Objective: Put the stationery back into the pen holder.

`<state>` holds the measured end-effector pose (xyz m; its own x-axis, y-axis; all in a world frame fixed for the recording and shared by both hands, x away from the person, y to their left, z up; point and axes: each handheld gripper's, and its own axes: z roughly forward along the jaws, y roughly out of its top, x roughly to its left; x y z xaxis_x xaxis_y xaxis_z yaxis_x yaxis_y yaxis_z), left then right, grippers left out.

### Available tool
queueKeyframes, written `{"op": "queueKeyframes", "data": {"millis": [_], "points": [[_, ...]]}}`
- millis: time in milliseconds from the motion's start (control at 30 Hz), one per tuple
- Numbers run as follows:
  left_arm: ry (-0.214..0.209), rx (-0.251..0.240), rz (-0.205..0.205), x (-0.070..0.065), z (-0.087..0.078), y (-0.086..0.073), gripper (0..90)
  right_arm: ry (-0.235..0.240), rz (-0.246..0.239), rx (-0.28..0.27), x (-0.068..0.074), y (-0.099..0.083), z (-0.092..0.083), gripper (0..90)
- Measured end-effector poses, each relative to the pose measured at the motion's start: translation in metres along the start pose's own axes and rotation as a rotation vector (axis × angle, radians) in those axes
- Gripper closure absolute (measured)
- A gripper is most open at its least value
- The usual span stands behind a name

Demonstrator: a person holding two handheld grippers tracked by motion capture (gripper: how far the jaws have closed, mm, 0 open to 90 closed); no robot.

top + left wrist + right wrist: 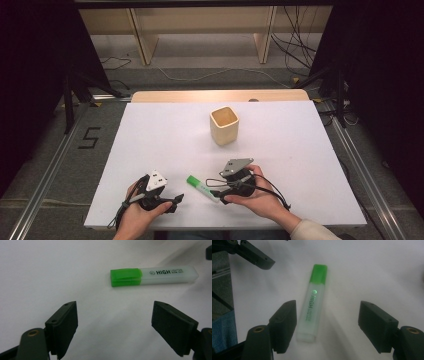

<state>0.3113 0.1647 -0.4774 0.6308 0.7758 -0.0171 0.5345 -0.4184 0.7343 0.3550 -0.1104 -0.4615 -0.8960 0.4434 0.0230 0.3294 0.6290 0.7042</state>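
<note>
A white table (150, 130) stands on grey carpet marked "5" (89, 138), wooden shelving at the frame's top. A green highlighter (202, 187), labelled "HIGHLIGHTER" with smaller print perhaps illegible, lies at lower centre between the spread left gripper (172, 202) and spread right gripper (214, 189), below a beige cup (224, 125).

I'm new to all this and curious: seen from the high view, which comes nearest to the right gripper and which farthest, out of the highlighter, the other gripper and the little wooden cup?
1. Highlighter, just beside the right gripper.
2. Left gripper, further along the near edge.
3. Wooden cup, mid-table beyond.
</note>
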Motion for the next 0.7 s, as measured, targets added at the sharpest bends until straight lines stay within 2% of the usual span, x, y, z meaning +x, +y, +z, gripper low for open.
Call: {"op": "queueKeyframes", "data": {"millis": [233, 700], "points": [[0.002, -0.002, -0.004, 0.0, 0.0, 0.0, 21.7, 0.018, -0.008, 0.024, 0.002, 0.009, 0.019, 34.1], [0.008, 0.001, -0.005, 0.001, 0.001, -0.002, 22.1, 0.035, -0.032, 0.068, 0.008, 0.015, 0.043, 46.7]]}}
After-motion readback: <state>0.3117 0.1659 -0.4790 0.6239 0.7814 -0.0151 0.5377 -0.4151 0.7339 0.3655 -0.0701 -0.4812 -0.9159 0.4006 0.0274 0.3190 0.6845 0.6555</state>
